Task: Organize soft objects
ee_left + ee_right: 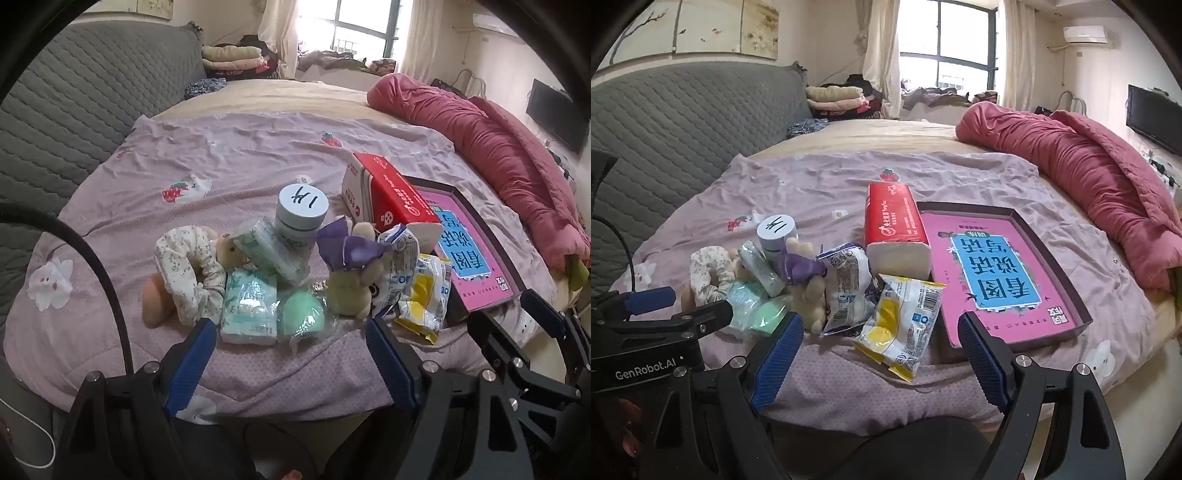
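While both my left tongs point(291, 334) and right tongs point(882, 328) gape wide, holding nothing: soft objects heaped on bed point(849, 373) beside tray point(1082, 314); sorting unstarted; next, pinch yellow packet point(901, 325).

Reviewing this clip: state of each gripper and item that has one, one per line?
left gripper: open, empty.
right gripper: open, empty.
jar: upright, lid on.
tray: open-topped, holding a pink book.
red tissue pack: lying flat beside tray.
yellow snack packet: sealed, lying flat.
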`<state>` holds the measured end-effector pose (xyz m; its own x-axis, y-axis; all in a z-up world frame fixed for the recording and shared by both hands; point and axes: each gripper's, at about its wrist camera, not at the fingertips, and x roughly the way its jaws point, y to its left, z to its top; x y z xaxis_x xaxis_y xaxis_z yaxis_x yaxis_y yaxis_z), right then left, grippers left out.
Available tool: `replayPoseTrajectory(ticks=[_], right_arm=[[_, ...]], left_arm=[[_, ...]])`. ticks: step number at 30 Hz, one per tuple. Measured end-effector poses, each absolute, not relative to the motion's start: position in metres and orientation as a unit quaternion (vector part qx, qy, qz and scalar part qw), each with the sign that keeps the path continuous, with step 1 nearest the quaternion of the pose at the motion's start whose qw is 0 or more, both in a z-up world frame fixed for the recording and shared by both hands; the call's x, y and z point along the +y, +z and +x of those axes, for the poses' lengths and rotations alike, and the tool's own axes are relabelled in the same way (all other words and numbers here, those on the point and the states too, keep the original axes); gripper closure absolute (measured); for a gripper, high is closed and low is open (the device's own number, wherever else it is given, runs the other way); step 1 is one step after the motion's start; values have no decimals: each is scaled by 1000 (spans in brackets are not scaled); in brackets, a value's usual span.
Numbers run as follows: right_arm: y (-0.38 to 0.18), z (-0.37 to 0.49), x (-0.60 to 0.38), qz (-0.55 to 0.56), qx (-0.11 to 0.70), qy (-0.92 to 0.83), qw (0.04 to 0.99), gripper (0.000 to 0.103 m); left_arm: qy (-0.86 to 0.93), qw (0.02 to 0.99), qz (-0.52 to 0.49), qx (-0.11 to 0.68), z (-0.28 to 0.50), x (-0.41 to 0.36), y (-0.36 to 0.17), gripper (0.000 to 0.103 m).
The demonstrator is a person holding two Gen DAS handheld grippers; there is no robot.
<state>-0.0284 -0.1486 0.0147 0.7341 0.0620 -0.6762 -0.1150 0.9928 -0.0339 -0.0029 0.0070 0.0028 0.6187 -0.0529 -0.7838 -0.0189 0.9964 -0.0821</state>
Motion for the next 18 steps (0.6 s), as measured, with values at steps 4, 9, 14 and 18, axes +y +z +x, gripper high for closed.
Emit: replayPoseTrajectory(ticks=[4, 9, 14, 18], right_arm=[[15, -29, -148, -37, 361, 46, 931, 17], [13, -28, -151, -34, 365, 43, 929, 17], [13, -28, -152, -32, 366, 41, 929, 17], [13, -28, -152, -33, 365, 41, 930, 17]], left_arm=[[-10, 897, -43, 439, -3, 7, 1, 20], [-14, 896, -41, 442, -3, 6, -1, 20], [-15, 894, -43, 445, -3, 6, -3, 20], [-16, 894, -43, 445, -3, 5, -3, 20]])
